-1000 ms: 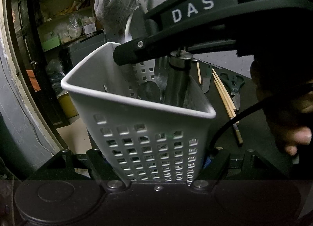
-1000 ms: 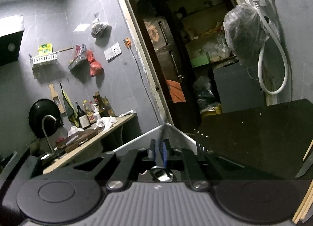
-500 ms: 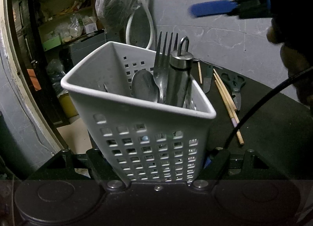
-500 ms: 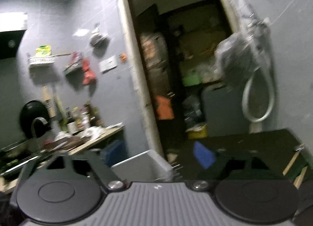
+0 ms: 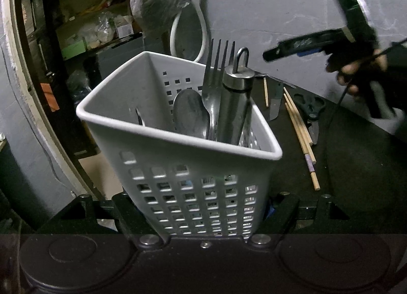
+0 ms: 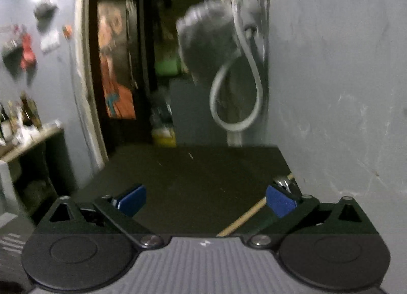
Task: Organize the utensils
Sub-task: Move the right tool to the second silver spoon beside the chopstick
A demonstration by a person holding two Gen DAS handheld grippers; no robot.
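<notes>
Currently, left view: left tongs (image 5: 203,207) clamp the caddy (image 5: 178,146), which holds the fork (image 5: 218,70); a slack squeeze could tip it. Right view: right tongs (image 6: 204,201) opening, empty; chopstick (image 6: 244,220) lies on the bench (image 6: 193,166) and may roll away.

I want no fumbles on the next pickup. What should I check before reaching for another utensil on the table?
1. Left hand-held gripper clamps the white basket: ok.
2. Right hand-held gripper empty, its jaws opening: ok.
3. Fork, spoon and steel cylinder stand inside the basket: ok.
4. Chopsticks, knife and scissors lie on the table: ok.
5. Right camera view sharp enough to aim: not ok, blurred.
</notes>
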